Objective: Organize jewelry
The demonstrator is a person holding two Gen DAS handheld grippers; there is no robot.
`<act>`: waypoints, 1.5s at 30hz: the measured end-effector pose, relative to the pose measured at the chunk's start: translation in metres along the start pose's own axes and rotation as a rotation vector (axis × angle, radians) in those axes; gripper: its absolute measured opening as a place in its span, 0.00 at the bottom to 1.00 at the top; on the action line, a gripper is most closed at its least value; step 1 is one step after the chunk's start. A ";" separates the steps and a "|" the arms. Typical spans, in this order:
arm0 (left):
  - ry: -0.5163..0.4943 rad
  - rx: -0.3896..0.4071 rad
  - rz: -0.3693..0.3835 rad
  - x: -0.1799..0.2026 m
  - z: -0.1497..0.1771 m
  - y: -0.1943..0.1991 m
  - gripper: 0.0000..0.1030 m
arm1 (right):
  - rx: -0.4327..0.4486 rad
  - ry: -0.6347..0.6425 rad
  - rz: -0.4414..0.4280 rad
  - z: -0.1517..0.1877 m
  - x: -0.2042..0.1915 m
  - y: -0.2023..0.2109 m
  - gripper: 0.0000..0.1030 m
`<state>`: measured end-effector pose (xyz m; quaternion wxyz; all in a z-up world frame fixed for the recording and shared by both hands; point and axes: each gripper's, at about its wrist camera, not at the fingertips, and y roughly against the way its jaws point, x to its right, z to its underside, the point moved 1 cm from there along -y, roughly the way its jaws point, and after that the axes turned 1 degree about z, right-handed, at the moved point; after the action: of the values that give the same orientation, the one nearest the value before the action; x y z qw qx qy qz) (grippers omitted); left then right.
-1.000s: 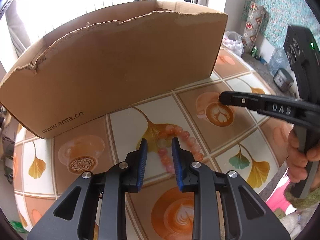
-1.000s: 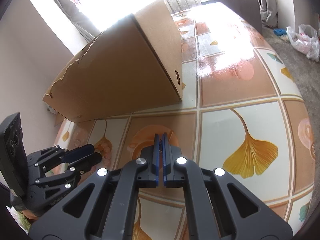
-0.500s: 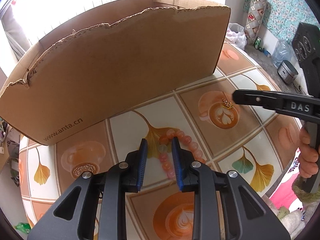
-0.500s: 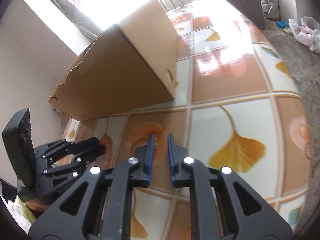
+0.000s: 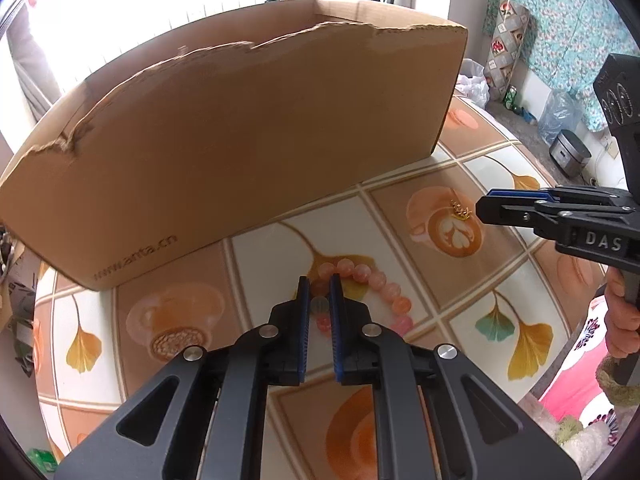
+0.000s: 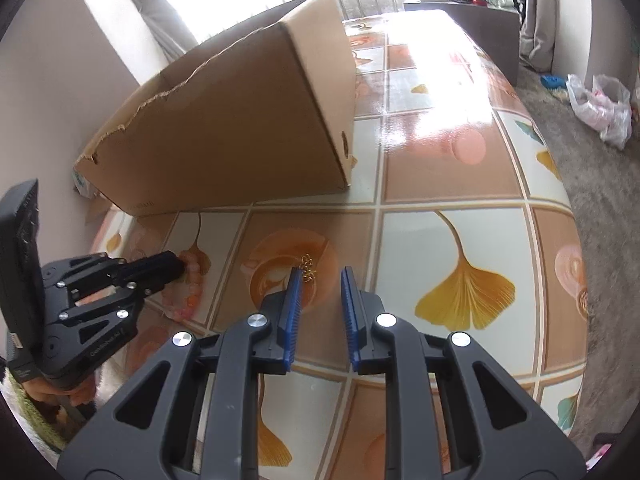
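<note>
Resting on a tabletop printed with ginkgo leaves and coffee cups, a pink bead bracelet lies near the middle, well in front of a large torn cardboard box that stands toward the far edge. The left hand-held gripper hovers low over the bracelet's left part, its blue-padded fingers slightly apart with a few beads visible in the gap; whether the pads touch any bead cannot be told. Only the left wrist view shows the box's printed web address and the person's right hand on the other handle. The right hand-held gripper has its fingers clearly apart and grips nothing. The right wrist view shows a small gold chain piece on a coffee-cup print, just beyond the left fingertip; the left view shows it as a gold speck just left of that gripper's tip. The right view alone shows the tabletop's bright far end.
</note>
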<state>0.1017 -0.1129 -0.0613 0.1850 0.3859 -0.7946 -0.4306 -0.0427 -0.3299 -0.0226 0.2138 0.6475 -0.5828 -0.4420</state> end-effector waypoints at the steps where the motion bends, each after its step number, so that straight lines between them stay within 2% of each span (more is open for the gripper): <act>1: 0.002 0.003 0.002 -0.002 0.003 0.002 0.10 | 0.001 0.023 0.018 0.000 -0.005 -0.001 0.18; 7: 0.030 0.014 0.015 -0.015 0.012 0.010 0.10 | 0.005 0.127 0.125 -0.001 -0.027 -0.011 0.18; 15: 0.055 0.023 0.035 -0.030 0.017 0.014 0.10 | -0.008 0.217 0.188 -0.001 -0.040 -0.017 0.17; 17: 0.063 0.029 0.037 -0.032 0.018 0.015 0.10 | -0.012 0.215 0.178 -0.001 -0.040 -0.018 0.13; 18: 0.068 0.032 0.039 -0.033 0.019 0.016 0.10 | -0.015 0.218 0.176 -0.001 -0.042 -0.018 0.04; 21: 0.076 0.037 0.041 -0.035 0.022 0.018 0.10 | -0.016 0.208 0.165 0.000 -0.043 -0.017 0.00; 31: 0.095 0.024 0.071 -0.047 0.025 0.023 0.11 | 0.045 -0.003 0.010 -0.006 -0.014 0.020 0.00; 35: 0.093 0.017 0.084 -0.044 0.024 0.025 0.20 | 0.061 -0.036 -0.013 -0.006 -0.013 0.027 0.00; 42: 0.044 0.031 0.022 -0.032 0.023 0.025 0.20 | 0.085 -0.077 -0.058 -0.002 -0.012 0.028 0.00; 45: 0.006 0.043 -0.037 -0.027 0.023 0.024 0.10 | 0.106 -0.103 -0.079 -0.003 -0.009 0.035 0.00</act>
<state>0.0938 -0.0714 -0.0536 0.1712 0.4058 -0.7957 -0.4157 -0.0592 -0.3305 0.0093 0.1313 0.6569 -0.5896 -0.4512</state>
